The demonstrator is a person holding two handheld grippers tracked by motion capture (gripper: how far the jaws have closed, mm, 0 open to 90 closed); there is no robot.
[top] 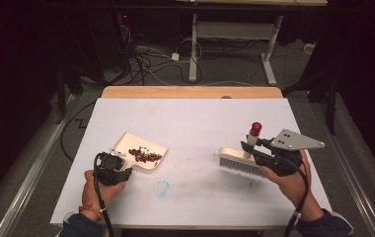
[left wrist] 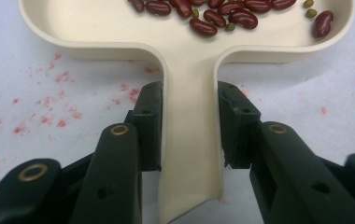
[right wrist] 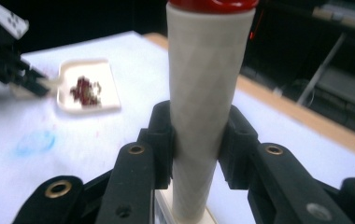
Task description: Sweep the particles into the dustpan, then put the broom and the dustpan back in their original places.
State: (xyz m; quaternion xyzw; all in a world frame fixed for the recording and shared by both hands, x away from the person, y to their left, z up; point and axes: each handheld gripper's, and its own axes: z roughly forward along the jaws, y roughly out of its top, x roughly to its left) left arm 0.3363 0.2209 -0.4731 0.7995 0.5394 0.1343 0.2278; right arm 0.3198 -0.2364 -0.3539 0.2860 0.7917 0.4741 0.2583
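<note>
our left gripper (left wrist: pixel 189 135) clamps the handle of the dustpan (top: pixel 148 148) holding beans (left wrist: pixel 222 14) at nine o'clock; our right gripper (right wrist: pixel 196 140) squeezes the brush (top: pixel 240 159) handle at three o'clock.

Lighting: desk (top: pixel 195 118) brightly lit from above, surroundings near black. Right gripper view: background soft, left side motion-blurred.

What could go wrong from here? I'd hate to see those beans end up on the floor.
1. The dustpan is held only by its narrow handle between the left gripper fingers; tilting it could roll the beans out over the open front edge.
2. The brush, clamped by its upright handle in the right gripper, might flick beans out if it sweeps in too fast.
</note>
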